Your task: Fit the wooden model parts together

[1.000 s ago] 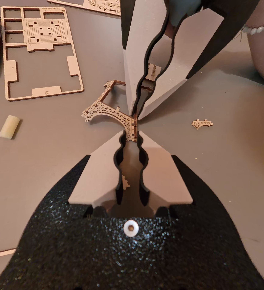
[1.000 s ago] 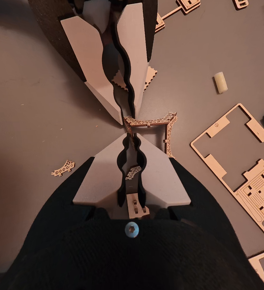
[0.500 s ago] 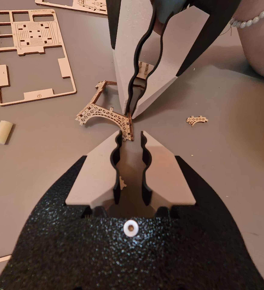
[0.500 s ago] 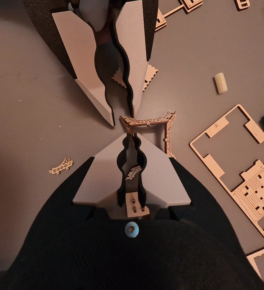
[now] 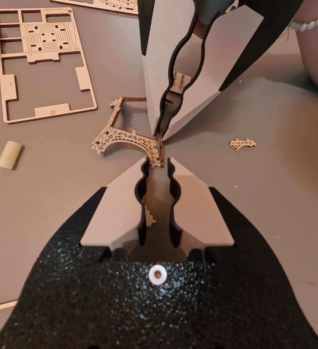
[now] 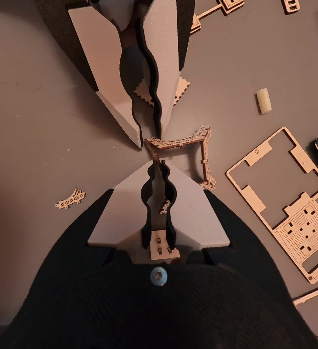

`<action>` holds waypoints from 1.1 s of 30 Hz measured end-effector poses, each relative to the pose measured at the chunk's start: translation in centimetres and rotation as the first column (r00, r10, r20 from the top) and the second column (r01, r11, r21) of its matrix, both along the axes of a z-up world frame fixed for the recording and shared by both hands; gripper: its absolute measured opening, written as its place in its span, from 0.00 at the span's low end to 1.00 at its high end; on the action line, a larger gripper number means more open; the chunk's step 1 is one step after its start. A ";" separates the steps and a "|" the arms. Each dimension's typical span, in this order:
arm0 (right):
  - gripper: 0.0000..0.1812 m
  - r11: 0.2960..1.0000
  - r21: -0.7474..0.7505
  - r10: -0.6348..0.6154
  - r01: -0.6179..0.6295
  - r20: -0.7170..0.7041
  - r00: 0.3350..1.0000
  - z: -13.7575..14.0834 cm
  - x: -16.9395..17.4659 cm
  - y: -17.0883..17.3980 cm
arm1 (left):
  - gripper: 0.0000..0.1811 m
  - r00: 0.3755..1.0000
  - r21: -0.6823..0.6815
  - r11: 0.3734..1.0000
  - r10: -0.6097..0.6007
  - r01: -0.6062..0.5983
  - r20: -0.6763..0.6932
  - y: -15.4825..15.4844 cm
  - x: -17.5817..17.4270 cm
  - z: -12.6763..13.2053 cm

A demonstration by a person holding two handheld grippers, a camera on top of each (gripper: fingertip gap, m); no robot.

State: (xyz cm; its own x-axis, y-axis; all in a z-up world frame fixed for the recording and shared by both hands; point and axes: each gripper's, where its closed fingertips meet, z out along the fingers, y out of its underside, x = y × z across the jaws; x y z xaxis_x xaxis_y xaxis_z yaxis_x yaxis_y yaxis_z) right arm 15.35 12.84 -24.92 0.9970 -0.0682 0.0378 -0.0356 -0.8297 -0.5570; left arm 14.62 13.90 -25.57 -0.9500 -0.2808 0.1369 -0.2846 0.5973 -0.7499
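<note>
- Grippers meet tip to tip over the grey table [image 5: 267,188], each pointing at the other and angled down toward the surface.
- Left gripper [image 5: 157,160]: released, a clear gap between its fingers. The corner of the lattice frame [image 5: 127,139] sits just at that gap; the fingers do not clamp it.
- Right gripper [image 6: 158,164]: clenched on the thin edge of the lattice frame at the corner, tips almost together with only the wood between them. Seen from the left wrist view, it comes in steeply from above [image 5: 159,132].
- Lattice frame: a partly joined wooden assembly of arched lattice sides standing on edge on the table, between the two grippers and off to the left gripper's left side.
- Loose arched lattice piece [image 6: 71,198] lies flat on the table, well apart from the frame.
- Punched-out wooden sheet [image 5: 40,62] lies flat farther out; a small pale cylinder [image 5: 9,156] lies near it.
- Wrist with a bead bracelet [image 5: 309,22] shows behind the right gripper.
- Small square wooden plate [image 6: 163,245] shows on the table below the right gripper's fingers.
</note>
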 end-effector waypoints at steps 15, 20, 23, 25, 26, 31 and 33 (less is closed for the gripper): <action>0.01 0.999 -0.034 0.034 -0.033 0.045 0.998 0.0 -0.1 -0.1 | 0.10 0.998 0.034 0.999 -0.035 0.033 0.050 0.5 0.1 0.0; 0.01 0.999 -0.025 0.030 -0.029 0.039 0.999 0.0 0.0 -0.2 | 0.11 0.999 0.024 1.000 -0.019 0.018 0.033 0.4 0.3 -0.1; 0.01 0.999 -0.021 0.030 -0.029 0.037 0.999 0.0 0.0 -0.1 | 0.11 1.000 0.025 1.000 -0.001 0.001 0.023 0.3 0.4 -0.2; 0.01 0.999 -0.024 0.035 -0.034 0.041 0.999 0.0 -0.1 -0.1 | 0.08 0.999 0.031 1.000 0.001 -0.002 0.039 0.3 0.5 -0.2; 0.01 0.999 -0.027 0.038 -0.036 0.042 0.998 -0.1 -0.1 -0.1 | 0.07 0.999 0.037 0.999 0.001 -0.003 0.054 0.3 0.6 -0.2; 0.01 0.999 -0.027 0.038 -0.036 0.062 0.997 -0.1 0.2 -0.1 | 0.07 0.998 0.041 0.999 -0.003 0.000 0.070 0.3 0.6 -0.2; 0.02 0.999 -0.021 0.036 -0.035 0.066 0.997 0.0 0.3 0.0 | 0.07 0.998 0.033 0.999 -0.008 0.006 0.056 0.3 0.5 -0.2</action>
